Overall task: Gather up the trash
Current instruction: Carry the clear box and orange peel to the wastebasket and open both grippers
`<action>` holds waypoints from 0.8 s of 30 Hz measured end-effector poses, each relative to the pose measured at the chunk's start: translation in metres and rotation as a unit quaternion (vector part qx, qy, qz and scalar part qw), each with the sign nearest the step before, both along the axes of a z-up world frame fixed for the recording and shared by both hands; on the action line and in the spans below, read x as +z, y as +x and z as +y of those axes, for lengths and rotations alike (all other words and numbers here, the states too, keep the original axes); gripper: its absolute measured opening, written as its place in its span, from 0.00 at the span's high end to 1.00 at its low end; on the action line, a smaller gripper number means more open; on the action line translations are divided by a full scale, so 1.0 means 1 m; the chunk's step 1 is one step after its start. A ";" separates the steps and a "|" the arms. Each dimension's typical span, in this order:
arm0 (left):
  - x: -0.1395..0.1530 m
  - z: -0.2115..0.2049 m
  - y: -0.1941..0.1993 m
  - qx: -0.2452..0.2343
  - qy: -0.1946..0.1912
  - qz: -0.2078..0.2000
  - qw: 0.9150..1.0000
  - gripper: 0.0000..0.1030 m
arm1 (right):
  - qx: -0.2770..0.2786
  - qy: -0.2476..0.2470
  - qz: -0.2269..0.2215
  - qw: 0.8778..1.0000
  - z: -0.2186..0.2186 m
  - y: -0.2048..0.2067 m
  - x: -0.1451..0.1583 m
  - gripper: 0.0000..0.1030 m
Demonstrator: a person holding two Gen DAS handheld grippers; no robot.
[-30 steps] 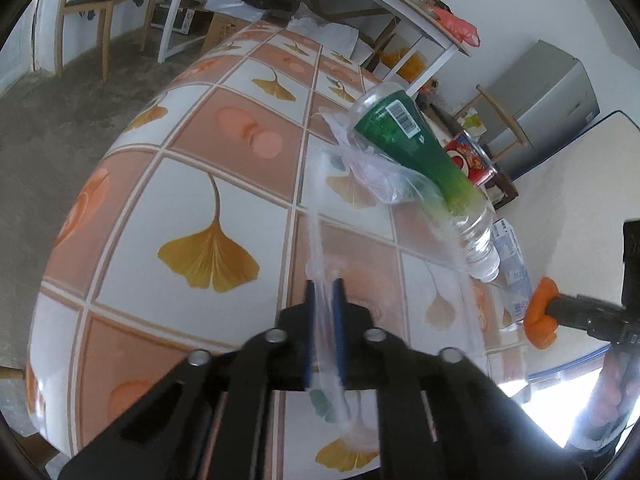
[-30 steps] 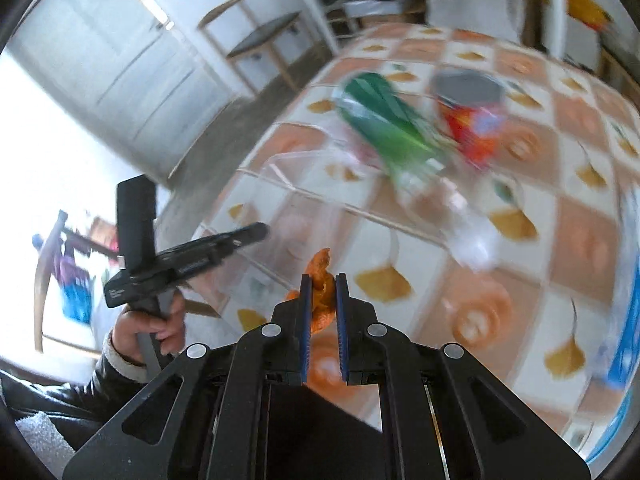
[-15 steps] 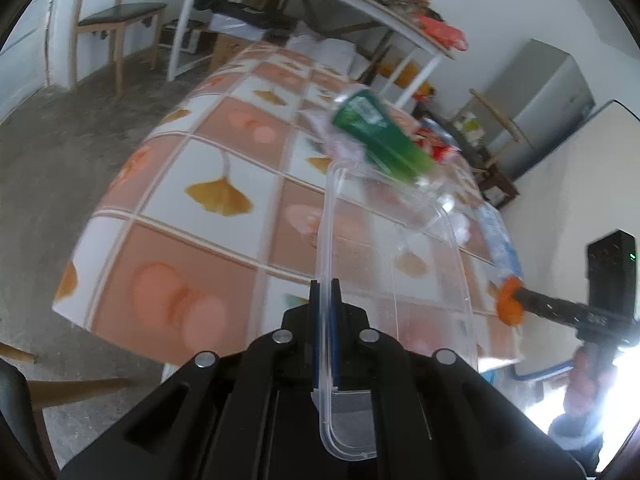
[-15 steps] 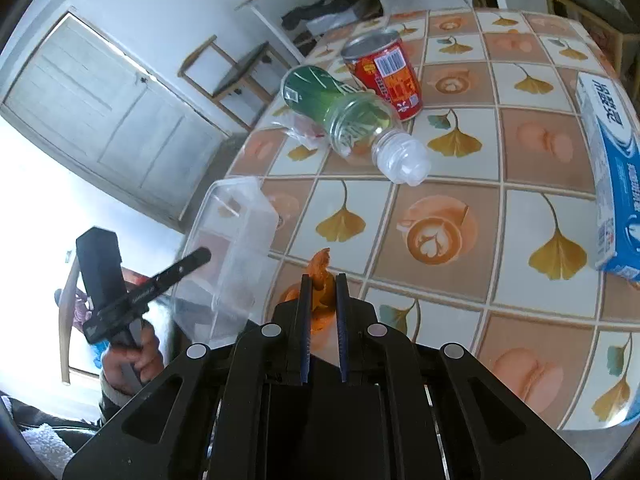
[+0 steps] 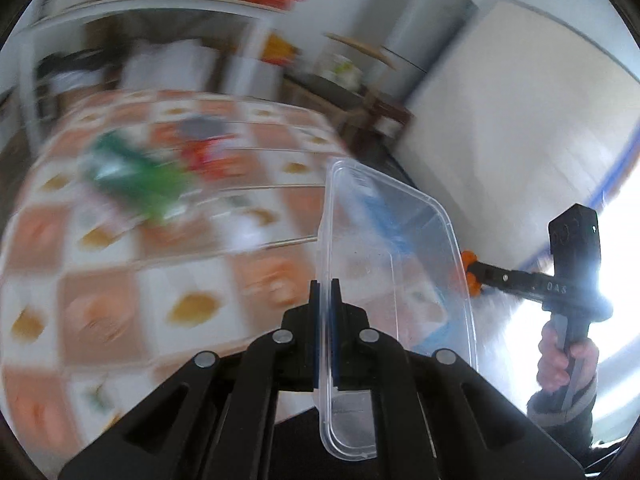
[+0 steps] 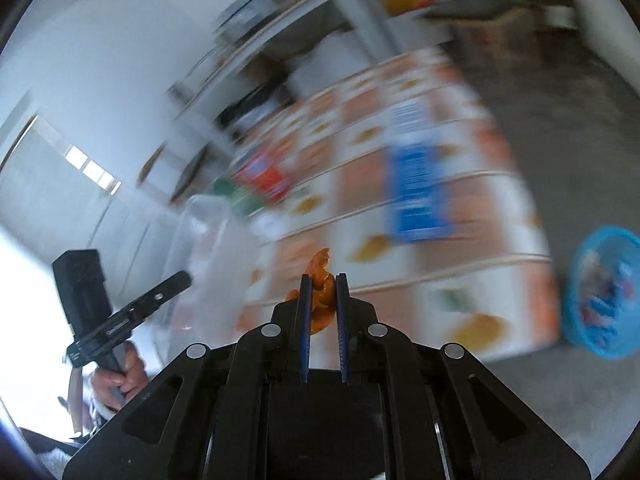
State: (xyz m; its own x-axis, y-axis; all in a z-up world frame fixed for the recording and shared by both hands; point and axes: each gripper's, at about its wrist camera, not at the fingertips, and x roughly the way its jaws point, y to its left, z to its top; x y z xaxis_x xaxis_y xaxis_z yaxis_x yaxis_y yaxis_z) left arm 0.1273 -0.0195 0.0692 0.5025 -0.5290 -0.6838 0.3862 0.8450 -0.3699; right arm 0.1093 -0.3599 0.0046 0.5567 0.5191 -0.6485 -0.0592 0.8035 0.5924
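My left gripper [image 5: 325, 286] is shut on the rim of a clear plastic container [image 5: 394, 264], held up in the air off the table's near edge. My right gripper [image 6: 322, 280] is shut on a piece of orange peel [image 6: 321, 280]. In the left wrist view the right gripper [image 5: 472, 270] shows at the right with the orange peel [image 5: 468, 258] at its tip, just behind the container. In the right wrist view the clear container [image 6: 212, 248] hangs at the left. A green bottle [image 5: 136, 178], a red can [image 5: 208, 152] and a blue-and-white carton [image 6: 414, 184] lie blurred on the tiled table [image 5: 120, 280].
A blue basket [image 6: 604, 292] with scraps in it stands on the floor to the right of the table. A white shelf unit [image 5: 160, 12] with clutter stands behind the table. A hand [image 5: 564, 360] grips the right tool's handle.
Both grippers swung away from the table top with their loads, the left lifting the container higher. The right view now takes in the blue basket on the floor.
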 end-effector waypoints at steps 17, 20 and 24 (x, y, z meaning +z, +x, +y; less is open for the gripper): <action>-0.083 -0.322 0.068 -0.247 0.100 0.083 0.960 0.96 | -0.315 -0.001 0.128 0.940 -0.228 -0.081 -0.106 0.89; -0.106 -0.366 0.075 -0.257 0.116 0.100 0.954 0.96 | -0.329 0.001 0.145 0.933 -0.247 -0.074 -0.122 0.88; -0.126 -0.409 0.084 -0.253 0.131 0.107 0.953 0.96 | -0.351 -0.010 0.148 0.925 -0.275 -0.055 -0.131 0.72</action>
State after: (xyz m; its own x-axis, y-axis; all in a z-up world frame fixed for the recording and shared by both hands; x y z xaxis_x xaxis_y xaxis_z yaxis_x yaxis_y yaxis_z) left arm 0.2117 -0.4288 -0.0572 0.0630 -0.4644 -0.8834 0.7087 0.6440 -0.2880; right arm 0.0540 -0.6347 -0.1268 0.5480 0.0847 -0.8322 0.6434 0.5930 0.4841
